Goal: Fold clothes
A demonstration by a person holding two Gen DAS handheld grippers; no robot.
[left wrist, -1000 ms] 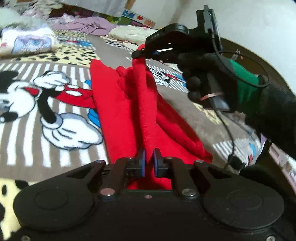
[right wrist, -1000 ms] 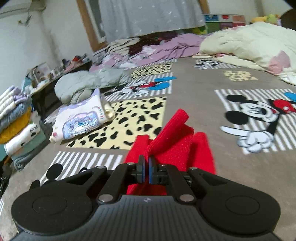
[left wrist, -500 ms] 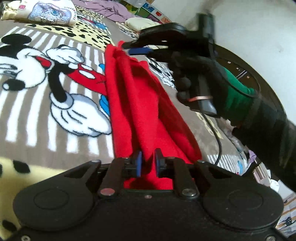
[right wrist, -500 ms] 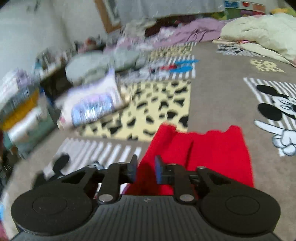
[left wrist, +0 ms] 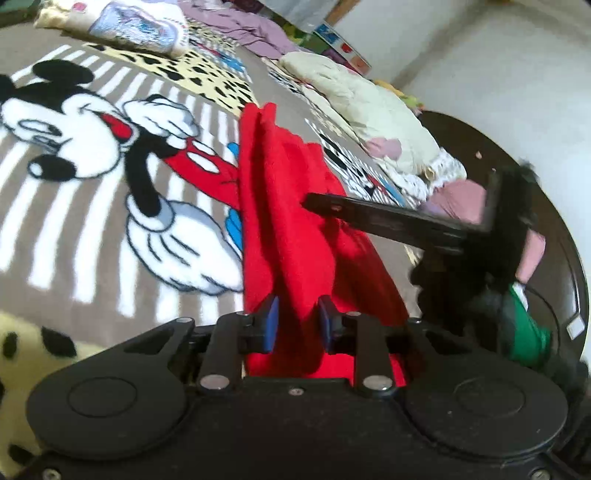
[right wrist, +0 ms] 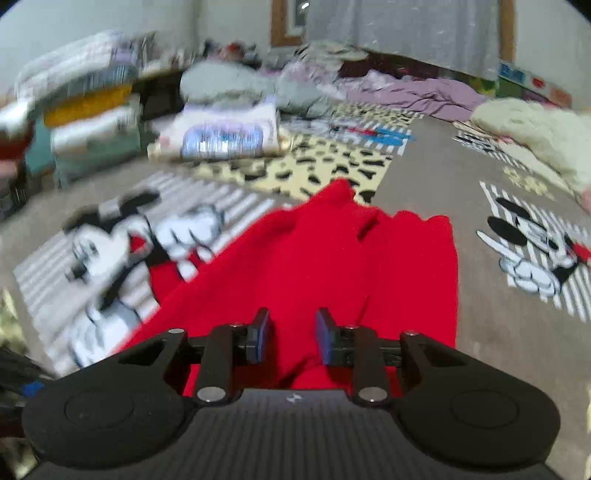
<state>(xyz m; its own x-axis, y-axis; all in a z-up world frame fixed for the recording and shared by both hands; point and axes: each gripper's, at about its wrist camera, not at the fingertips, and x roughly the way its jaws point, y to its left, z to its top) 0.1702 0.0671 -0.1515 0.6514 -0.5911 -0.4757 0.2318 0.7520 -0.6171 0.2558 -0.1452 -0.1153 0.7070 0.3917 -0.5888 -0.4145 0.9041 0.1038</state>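
No brand name or printed word can be read in your two views; the letters on the white package (right wrist: 225,134) and on the coloured boxes (left wrist: 340,44) by the wall are too blurred. What you can recognise is the cartoon mouse figure (left wrist: 74,133) woven into the blanket.

You work on a brown blanket (right wrist: 424,177) with striped cartoon panels and a yellow panel with black spots (right wrist: 325,173). Around it the room is full of textiles: a stack of folded clothes (right wrist: 85,114) at the left, a grey bundle (right wrist: 229,81), lilac cloth (right wrist: 417,96) near a grey curtain (right wrist: 399,33), and a cream quilt (left wrist: 369,107) at the right. The walls are white.

The red garment (left wrist: 291,206) lies on the blanket, gathered in long folds beside the cartoon mouse. Your left gripper (left wrist: 295,325) has its blue pads spread, and a ridge of the red cloth stands between them; the pads do not press it. Your right gripper (right wrist: 290,336) is also spread wide, with the red garment (right wrist: 332,258) lying loose under and beyond the fingers. In the left view, the right gripper (left wrist: 314,201) reaches over the garment from the right, held by your gloved hand (left wrist: 491,258).
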